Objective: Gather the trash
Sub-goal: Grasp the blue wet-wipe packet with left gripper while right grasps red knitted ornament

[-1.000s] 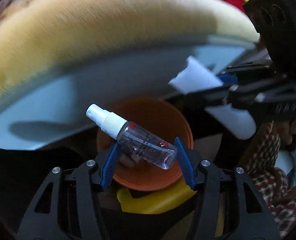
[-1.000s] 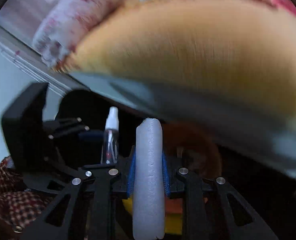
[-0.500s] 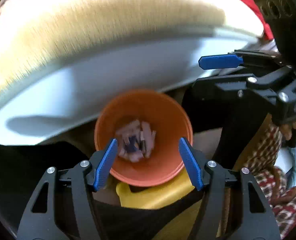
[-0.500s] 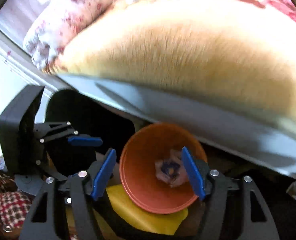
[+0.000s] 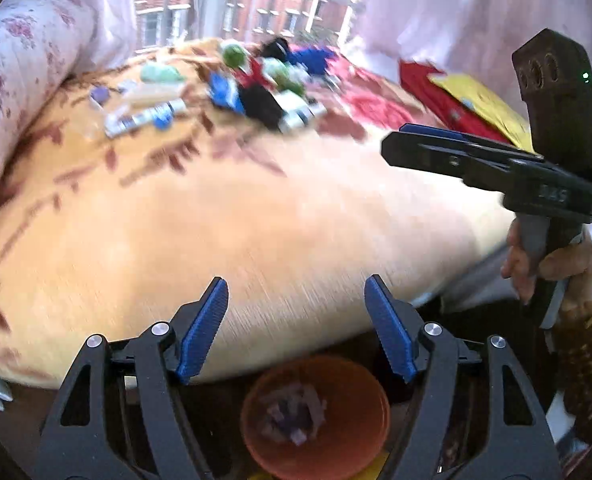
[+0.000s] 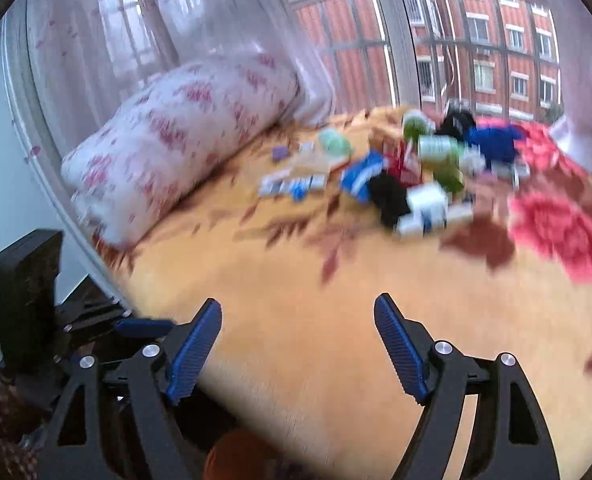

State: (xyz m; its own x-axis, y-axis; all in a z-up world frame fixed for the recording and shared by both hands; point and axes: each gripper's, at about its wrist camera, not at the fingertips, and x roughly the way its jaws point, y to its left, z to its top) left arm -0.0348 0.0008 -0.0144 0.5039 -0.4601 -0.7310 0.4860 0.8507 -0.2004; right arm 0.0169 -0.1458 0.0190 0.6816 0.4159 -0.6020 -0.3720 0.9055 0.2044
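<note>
While both hang over the bed [image 5: 256,220] | left claw [image 5: 296,328] just opened, empty | right claw [image 6: 297,344] just opened, empty | orange bin [image 5: 355,432] below holds scraps

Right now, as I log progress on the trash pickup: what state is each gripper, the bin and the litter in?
left gripper: open, nothing between the fingers, jaws have just been opening.
right gripper: open, empty, jaws have just been opening.
orange bin: upright below the bed edge, crumpled trash inside.
litter pile: scattered on the bedspread, not yet collected.
floral pillow: lying at the bed's far left edge.
</note>
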